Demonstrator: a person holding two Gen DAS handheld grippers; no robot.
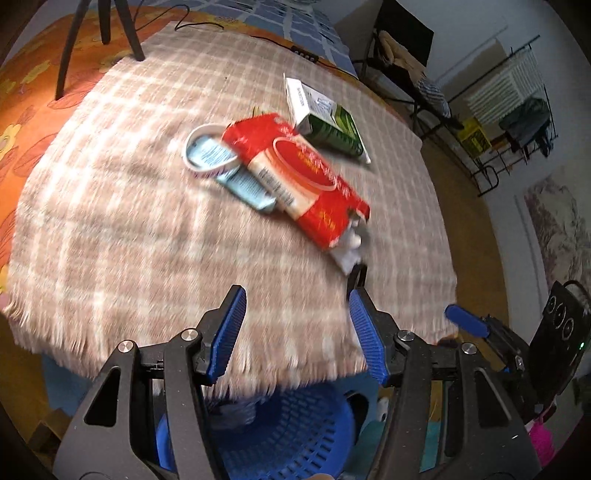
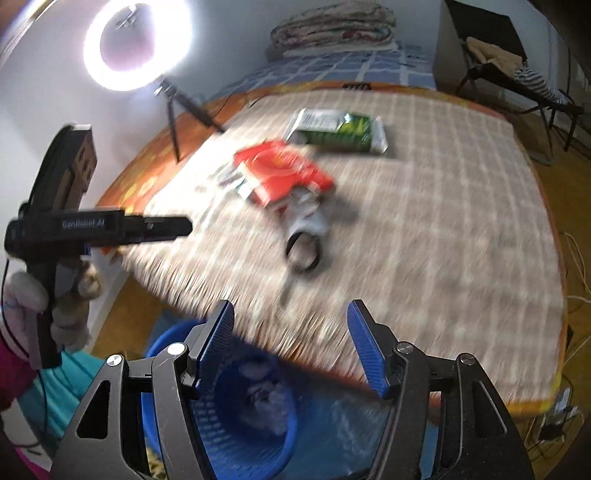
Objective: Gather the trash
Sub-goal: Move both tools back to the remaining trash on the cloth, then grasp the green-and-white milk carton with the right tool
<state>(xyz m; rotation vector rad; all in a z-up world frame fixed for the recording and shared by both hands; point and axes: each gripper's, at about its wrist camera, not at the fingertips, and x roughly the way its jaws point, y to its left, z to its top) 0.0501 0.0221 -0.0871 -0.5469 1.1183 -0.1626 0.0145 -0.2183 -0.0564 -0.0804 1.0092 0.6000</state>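
Observation:
Trash lies on the plaid tablecloth (image 1: 129,221): a red packet (image 1: 295,173) (image 2: 284,170), a white ring lid (image 1: 210,151) on a pale blue wrapper (image 1: 243,184), a green and white carton (image 1: 328,118) (image 2: 336,129), crumpled white paper (image 1: 349,251) and a black ring (image 2: 303,251). A blue mesh basket (image 1: 295,435) (image 2: 229,424) stands below the table's near edge with crumpled scraps (image 2: 266,398) inside. My left gripper (image 1: 297,291) and right gripper (image 2: 291,304) both hover above the basket at the table edge. Each is open with nothing between its fingers.
A ring light (image 2: 136,44) on a tripod (image 1: 103,33) stands at the table's far left. A gloved hand (image 2: 44,302) holds the left gripper's handle. A bed with a blue checked cover (image 2: 351,66) lies behind the table, and a drying rack (image 1: 517,110) stands at right.

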